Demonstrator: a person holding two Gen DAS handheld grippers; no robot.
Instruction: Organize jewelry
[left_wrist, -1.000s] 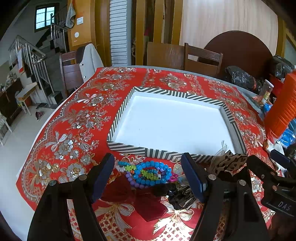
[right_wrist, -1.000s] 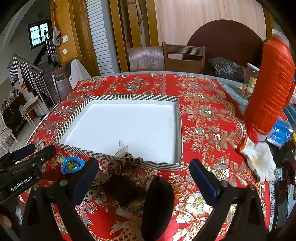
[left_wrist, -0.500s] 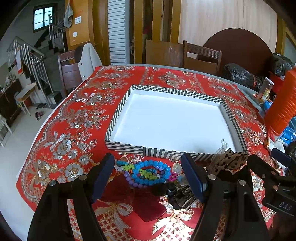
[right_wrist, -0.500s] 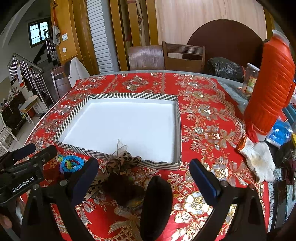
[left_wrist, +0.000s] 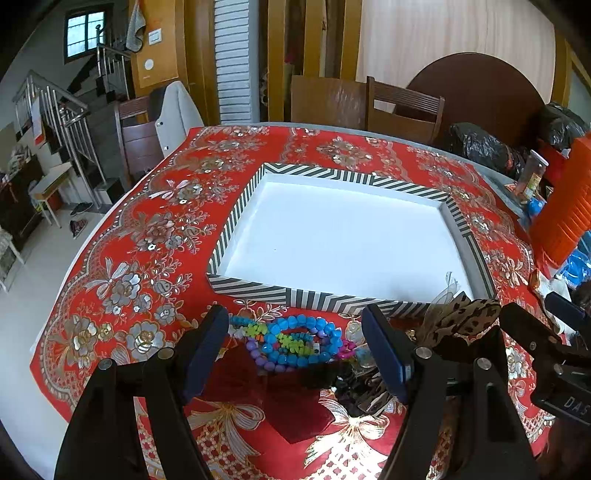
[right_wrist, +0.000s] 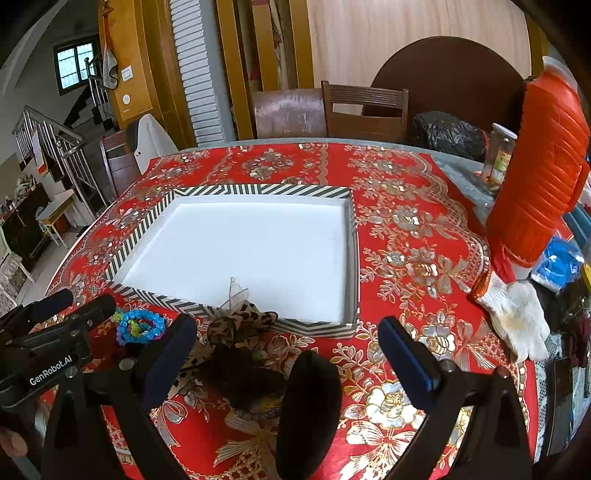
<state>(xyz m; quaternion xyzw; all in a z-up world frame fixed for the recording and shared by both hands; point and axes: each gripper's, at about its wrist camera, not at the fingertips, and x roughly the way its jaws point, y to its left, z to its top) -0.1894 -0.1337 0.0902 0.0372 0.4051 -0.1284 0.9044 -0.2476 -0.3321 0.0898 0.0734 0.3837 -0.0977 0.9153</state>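
Beaded bracelets (left_wrist: 291, 341) lie between the left gripper (left_wrist: 295, 345) jaws (spread wide).

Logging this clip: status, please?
Both hand-held grippers, left and right, open, holding nothing. Bead bracelets on cloth, outside striped tray. Leopard bow beside them.

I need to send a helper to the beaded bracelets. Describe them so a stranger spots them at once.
Start at the big striped tray with the white floor on the red floral tablecloth. Just outside its near rim lies a small heap of beaded bracelets, between the open fingers of the left gripper. Their bright blue, green and purple plastic beads set them apart from the leopard-print bow and dark red bow beside them.
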